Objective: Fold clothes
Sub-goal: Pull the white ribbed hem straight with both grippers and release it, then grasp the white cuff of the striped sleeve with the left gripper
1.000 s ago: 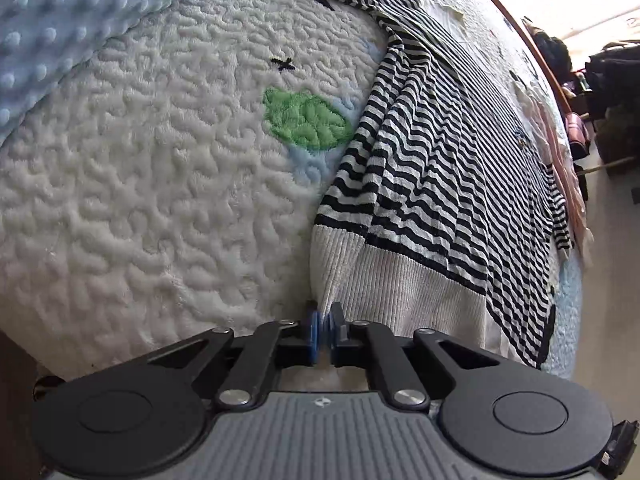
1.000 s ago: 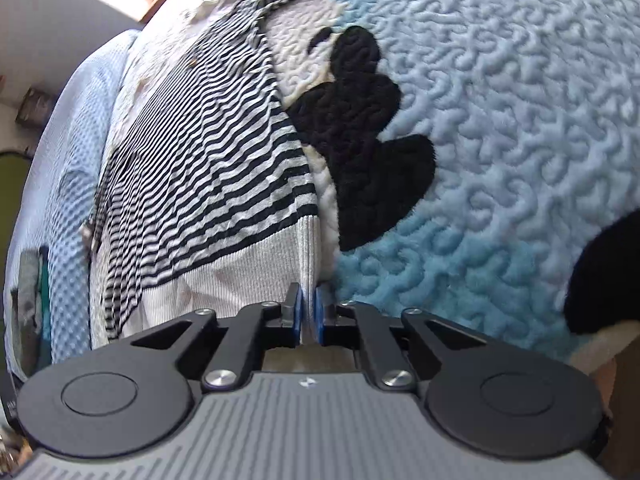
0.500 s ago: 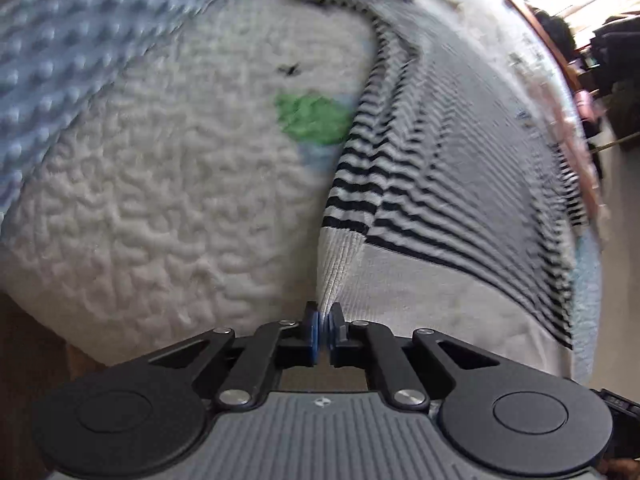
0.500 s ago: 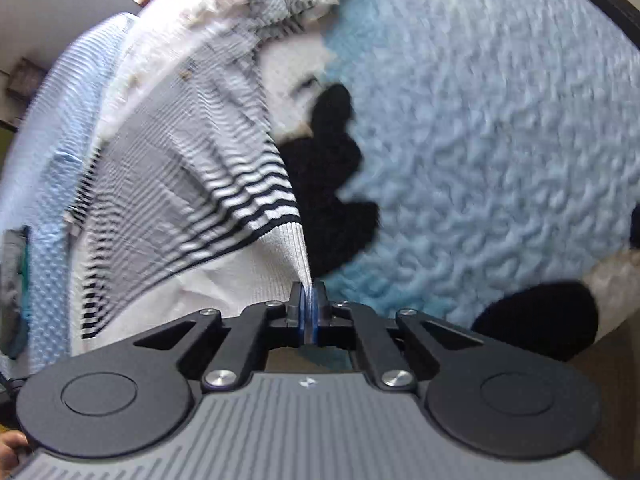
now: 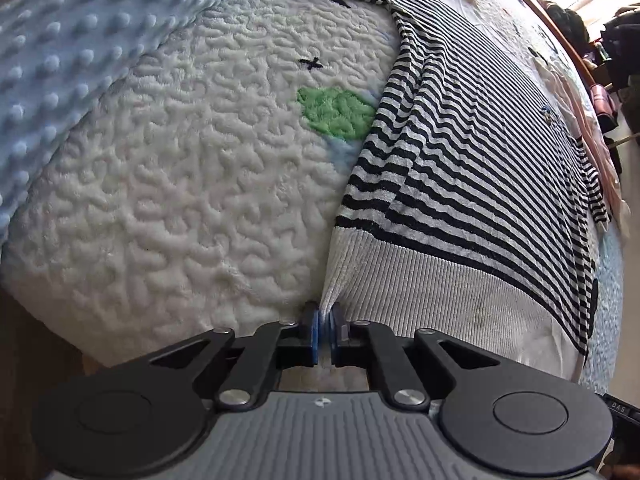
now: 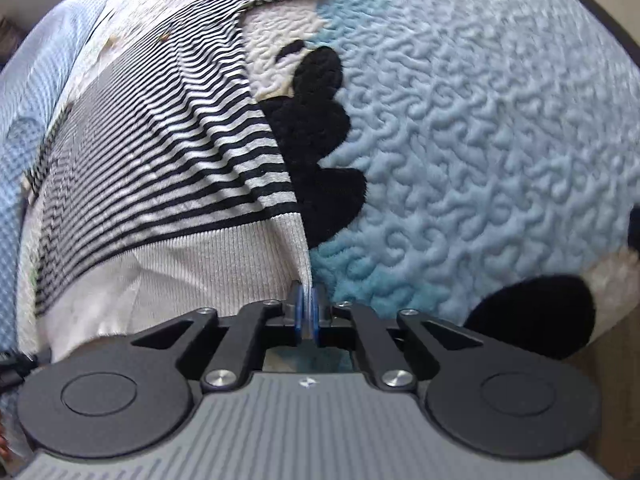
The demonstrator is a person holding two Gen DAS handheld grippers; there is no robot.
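A black-and-white striped sweater (image 5: 480, 152) with a plain white ribbed hem lies spread on a textured fleece blanket (image 5: 180, 184). My left gripper (image 5: 324, 314) pinches the hem's left corner between its blue pads, and its jaws are just starting to open. In the right wrist view the same sweater (image 6: 160, 140) stretches away to the upper left. My right gripper (image 6: 307, 298) pinches the hem's right corner; its jaws are also starting to open with the cloth still between them. The hem corners rise in taut peaks to both grippers.
A pale blue dotted blanket (image 5: 80, 60) lies at the left. The fleece carries a green patch (image 5: 336, 114) and black patches (image 6: 316, 132) on its light blue part (image 6: 480, 140). More clothes (image 5: 568, 92) lie beyond the sweater near a wooden rail (image 5: 560, 36).
The right gripper has tilted and lifted a little with the hem corner, bringing a black patch into view at the lower right. The left gripper has held its corner almost in place.
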